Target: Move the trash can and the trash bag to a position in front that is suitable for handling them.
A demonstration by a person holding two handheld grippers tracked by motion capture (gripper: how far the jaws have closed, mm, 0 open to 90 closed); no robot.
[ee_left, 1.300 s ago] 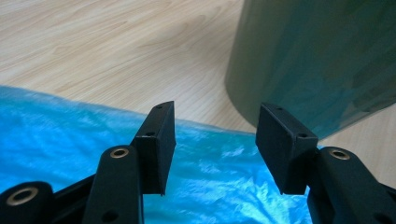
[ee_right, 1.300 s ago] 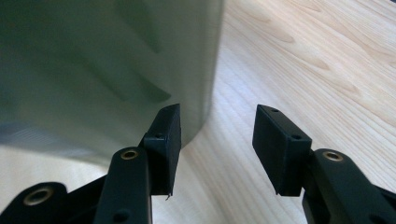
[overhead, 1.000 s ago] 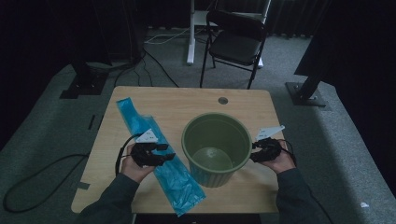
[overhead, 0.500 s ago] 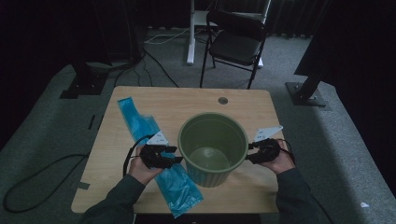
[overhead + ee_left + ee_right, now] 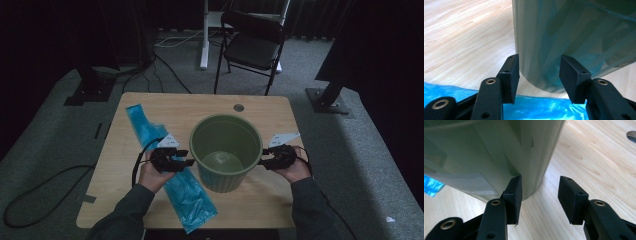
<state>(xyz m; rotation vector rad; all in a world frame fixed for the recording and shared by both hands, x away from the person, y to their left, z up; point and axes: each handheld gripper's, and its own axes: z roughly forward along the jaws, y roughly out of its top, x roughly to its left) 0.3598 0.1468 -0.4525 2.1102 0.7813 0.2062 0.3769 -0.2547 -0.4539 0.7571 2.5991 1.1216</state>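
Meanwhile, at the wooden table (image 5: 150,107), I have both tools set against a green bucket (image 5: 225,152), one on each flank. My left gripper (image 5: 186,161) points at the bucket's side with its jaws parted; they have just been closing a little, and seen along the left gripper view the bucket's curved wall (image 5: 564,42) bulges just ahead of the gap between them, neither pad pressing on it. Beneath that tool lies a long blue plastic bag (image 5: 172,175), stretched across the tabletop from beyond the gripper to the near edge, its crinkled surface showing right under the jaws (image 5: 541,108).

My right gripper (image 5: 262,162) meets the bucket from the opposite side, jaws wide and likewise just closing slightly. Along the right gripper view, one jaw sits close against the bucket's wall (image 5: 499,152), whether touching I cannot tell, and the other stands free over bare wood. Nothing is clamped in either tool. Ahead of both, beyond the table, stands a black folding chair (image 5: 252,47).
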